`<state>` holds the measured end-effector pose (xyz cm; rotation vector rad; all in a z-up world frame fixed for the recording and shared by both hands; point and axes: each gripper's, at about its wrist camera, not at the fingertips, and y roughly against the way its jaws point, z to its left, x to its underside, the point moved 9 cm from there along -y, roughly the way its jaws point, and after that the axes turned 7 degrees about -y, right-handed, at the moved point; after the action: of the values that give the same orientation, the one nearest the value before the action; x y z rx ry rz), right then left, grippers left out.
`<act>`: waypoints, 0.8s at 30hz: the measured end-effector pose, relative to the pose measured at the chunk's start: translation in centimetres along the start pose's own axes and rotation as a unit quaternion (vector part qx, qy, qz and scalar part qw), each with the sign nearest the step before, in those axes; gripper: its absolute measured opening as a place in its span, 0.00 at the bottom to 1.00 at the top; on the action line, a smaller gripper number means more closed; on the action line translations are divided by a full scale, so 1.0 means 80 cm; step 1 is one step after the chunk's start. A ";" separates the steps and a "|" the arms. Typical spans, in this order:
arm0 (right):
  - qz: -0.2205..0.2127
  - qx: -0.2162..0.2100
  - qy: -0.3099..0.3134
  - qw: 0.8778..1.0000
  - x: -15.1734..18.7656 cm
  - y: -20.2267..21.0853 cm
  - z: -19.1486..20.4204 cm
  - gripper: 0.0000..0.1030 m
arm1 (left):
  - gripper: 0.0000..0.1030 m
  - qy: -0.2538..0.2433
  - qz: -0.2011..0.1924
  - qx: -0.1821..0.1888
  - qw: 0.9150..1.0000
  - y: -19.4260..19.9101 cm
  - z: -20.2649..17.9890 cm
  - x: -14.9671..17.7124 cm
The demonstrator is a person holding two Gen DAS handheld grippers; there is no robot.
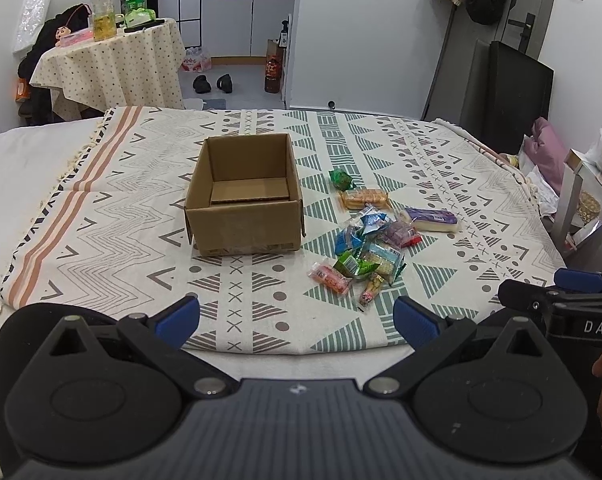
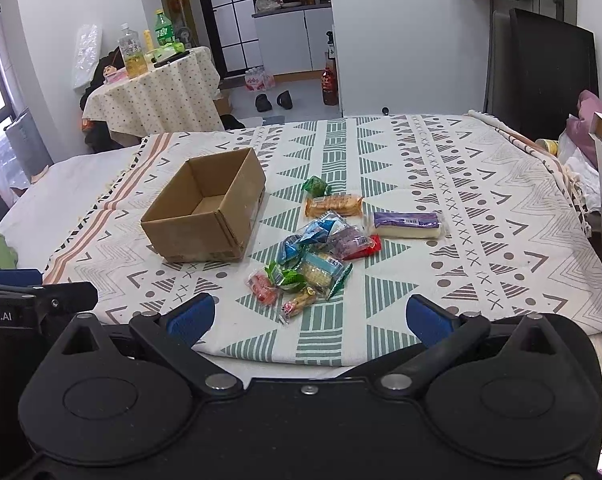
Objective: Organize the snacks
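Snacks (image 1: 367,248) lie loose on the patterned blanket (image 1: 441,184), heaped at about three o'clock from the cardboard box (image 1: 243,196), just beside it but not touching. Through my left wrist camera I see my left gripper (image 1: 297,322) low at six o'clock, jaws spread wide with nothing between the blue pads (image 1: 177,320). The box stands upright with its top open, so I judge it is meant to take the packets. Inside it I see only a flat cardboard liner and no snack. A green packet (image 1: 341,179) sits at the far end of the heap, an orange biscuit pack (image 1: 364,199) next to it, and a purple-and-white bar (image 1: 433,219) a little apart toward three o'clock. My right gripper (image 1: 549,296) pokes in from the edge at four o'clock. From this side I cannot tell how far it is open.

Through my right wrist camera, the box (image 2: 205,216) is at ten o'clock from the snack heap (image 2: 317,256), turned at an angle, and again holds nothing I can see but its own bare floor. My right gripper (image 2: 309,320) hangs at six o'clock over the near hem of the blanket (image 2: 481,200), jaws wide apart and empty, well short of the nearest packets. The purple-and-white bar (image 2: 407,225) lies at two o'clock from the heap. Part of my left gripper (image 2: 41,292) shows at nine o'clock. No packet is boxed yet, so I judge the sorting has not begun.
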<state>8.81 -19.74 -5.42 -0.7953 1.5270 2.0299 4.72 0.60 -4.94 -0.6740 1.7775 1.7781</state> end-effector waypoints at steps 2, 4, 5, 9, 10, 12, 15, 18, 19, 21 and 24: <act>0.000 0.002 -0.001 1.000 0.000 0.000 0.001 1.00 | 1.00 -0.001 0.000 0.002 1.000 0.001 0.000 0.001; -0.001 0.002 -0.001 1.000 0.000 0.001 0.001 1.00 | 1.00 -0.002 0.000 0.001 1.000 0.001 0.000 0.001; -0.001 0.002 -0.001 1.000 0.000 0.001 0.000 1.00 | 1.00 -0.001 0.000 0.002 1.000 0.001 0.000 0.001; 0.000 0.001 -0.001 1.000 0.000 0.001 0.000 1.00 | 1.00 -0.001 -0.001 0.002 1.000 0.001 -0.001 0.002; 0.000 0.002 -0.001 1.000 0.001 0.001 0.000 1.00 | 1.00 -0.001 -0.001 0.001 1.000 0.001 -0.001 0.002; 0.000 0.002 -0.001 1.000 0.001 0.001 -0.001 1.00 | 1.00 -0.001 0.000 0.001 1.000 0.001 -0.002 0.003; 0.001 0.003 -0.004 1.000 0.001 0.001 -0.003 1.00 | 1.00 0.001 -0.002 -0.001 1.000 0.002 -0.001 0.003; -0.001 0.004 -0.004 1.000 0.000 0.002 -0.006 1.00 | 1.00 0.005 -0.004 -0.001 1.000 0.003 0.002 0.001; -0.001 0.005 -0.004 1.000 0.000 0.003 -0.007 1.00 | 1.00 0.006 -0.004 -0.001 1.000 0.003 0.002 0.001; -0.001 0.005 -0.005 1.000 0.000 0.001 -0.008 1.00 | 1.00 0.006 -0.003 -0.001 1.000 0.003 0.002 0.000; -0.001 0.006 -0.005 1.000 0.000 0.001 -0.009 1.00 | 1.00 0.006 -0.003 0.000 1.000 0.003 0.003 0.000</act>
<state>8.89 -20.48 -5.49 -0.7808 1.5305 2.0193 4.54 0.82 -4.78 -0.6900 1.7810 1.7739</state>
